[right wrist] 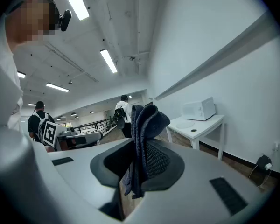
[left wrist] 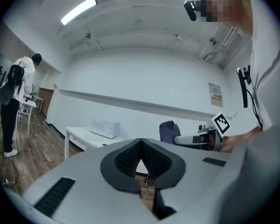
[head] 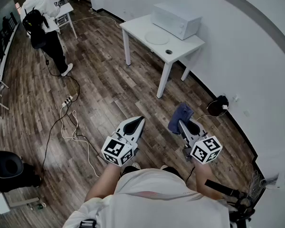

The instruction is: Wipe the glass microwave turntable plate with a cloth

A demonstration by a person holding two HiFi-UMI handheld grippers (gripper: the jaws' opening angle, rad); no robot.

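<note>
A clear glass turntable plate (head: 157, 37) lies on a white table (head: 137, 28) far ahead, beside a white microwave (head: 175, 19). My right gripper (head: 181, 123) is shut on a folded blue cloth (head: 180, 116), which sticks up between its jaws in the right gripper view (right wrist: 144, 139). My left gripper (head: 138, 121) is shut with nothing in it; its black pads (left wrist: 130, 158) meet at the tips. Both grippers hang over the wooden floor, well short of the table. The plate (right wrist: 187, 123) and microwave (right wrist: 199, 109) show small in the right gripper view, and the microwave (left wrist: 105, 127) in the left one.
A small dark round object (head: 168, 52) sits near the table's front edge. White cables and a power strip (head: 67, 100) trail over the floor at left. A person with a backpack (head: 43, 20) stands at the far left. A black item (head: 219, 105) lies by the wall.
</note>
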